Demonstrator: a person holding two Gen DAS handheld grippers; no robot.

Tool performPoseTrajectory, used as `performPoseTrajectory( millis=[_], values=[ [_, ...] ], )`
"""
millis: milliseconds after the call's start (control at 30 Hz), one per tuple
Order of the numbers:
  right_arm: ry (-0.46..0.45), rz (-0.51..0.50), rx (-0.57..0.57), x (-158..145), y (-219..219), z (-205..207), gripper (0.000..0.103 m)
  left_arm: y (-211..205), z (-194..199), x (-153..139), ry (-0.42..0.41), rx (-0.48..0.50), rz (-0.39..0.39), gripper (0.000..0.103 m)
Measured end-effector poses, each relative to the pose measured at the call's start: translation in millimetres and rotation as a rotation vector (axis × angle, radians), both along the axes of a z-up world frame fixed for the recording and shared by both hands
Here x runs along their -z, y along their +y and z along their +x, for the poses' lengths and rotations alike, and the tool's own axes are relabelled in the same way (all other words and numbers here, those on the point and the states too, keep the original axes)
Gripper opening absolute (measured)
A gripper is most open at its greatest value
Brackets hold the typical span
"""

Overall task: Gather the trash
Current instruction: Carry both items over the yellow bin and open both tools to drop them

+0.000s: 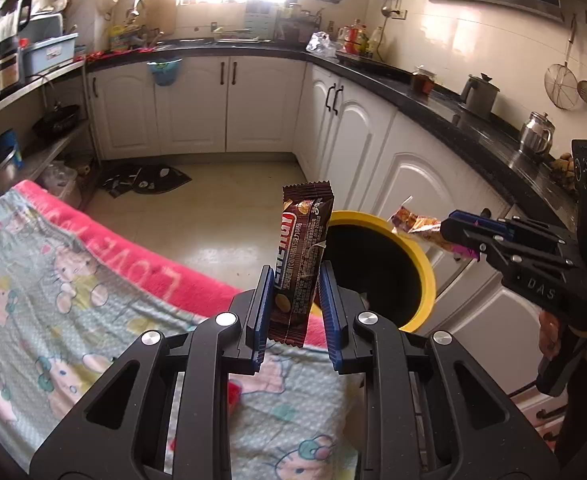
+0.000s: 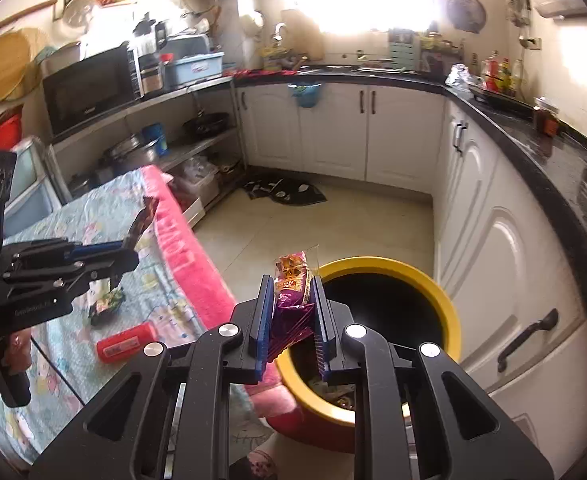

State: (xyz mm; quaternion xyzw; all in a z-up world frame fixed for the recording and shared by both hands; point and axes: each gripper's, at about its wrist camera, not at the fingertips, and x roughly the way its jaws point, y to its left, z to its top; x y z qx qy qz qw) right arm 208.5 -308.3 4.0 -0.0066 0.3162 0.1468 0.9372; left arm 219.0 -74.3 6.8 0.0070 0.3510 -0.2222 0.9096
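Kitchen scene, white cabinets all round, dark countertop, and a bench covered with a cartoon-print blanket (image 1: 53, 280) with a pink edge. Right beside it on the floor sits a yellow-rimmed trash bin (image 2: 449, 300), mouth open and dark inside.

Left claw (image 1: 295, 292) is clamped on a brown snack wrapper (image 1: 303, 256), held upright, sitting over the blanket's edge just short of the bin. Right claw (image 2: 293, 304) is pinched tight on a purple-and-orange wrapper (image 2: 291, 284), hanging near the bin's rim. So both bits of trash are in the air, neither one dropped yet.

Looks to me like the carry-to-bin step, nearly done. Next move, I'd say: get each claw properly over the opening, then let go so the wrappers fall inside and not onto the rim or the floor. The left one has further to go.

Still on the bench: a red packet (image 2: 125, 342) and a small dark green wrapper (image 2: 105, 304), so there's likely another round of picking after this.
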Motion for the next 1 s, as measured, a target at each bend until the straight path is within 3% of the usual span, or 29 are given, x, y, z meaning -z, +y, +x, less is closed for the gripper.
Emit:
performPoseTrajectory(
  millis=[667, 1000],
  values=[
    [-0.016, 0.081, 0.186, 8.9, -71.1, 5.0, 0.018, -77.5, 35.7, 9.9, 0.038, 0.101, -0.045, 0.017],
    [0.014, 0.067, 0.227, 28.8, -82.4, 16.3, 0.018, -110.5, 52.2, 33.5, 0.089, 0.149, -0.008, 0.017]
  ],
)
